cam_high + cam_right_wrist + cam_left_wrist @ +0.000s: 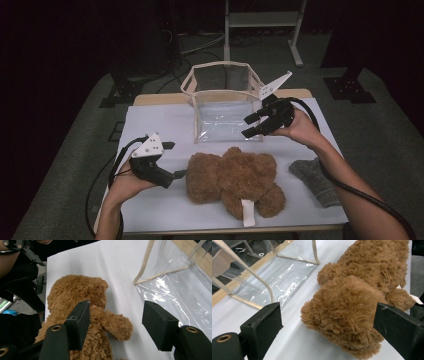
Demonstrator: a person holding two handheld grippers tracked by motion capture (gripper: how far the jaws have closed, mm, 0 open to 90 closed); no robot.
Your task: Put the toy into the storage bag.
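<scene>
With both the left gripper (169, 160) and right gripper (256, 125) spread wide and empty, the floppy teddy bear (232, 179) would probably sag and snag on the clear bag (220, 107) rim just beyond it.

I have the teddy bear (232, 180) lying on the surface (160, 125), near its front edge. Behind it stands the bag (222, 107). The cloth (314, 180) lies right of the bear. My left tongs (172, 160) sit just left of the bear, my right tongs (255, 125) above the bag's right corner.
</scene>
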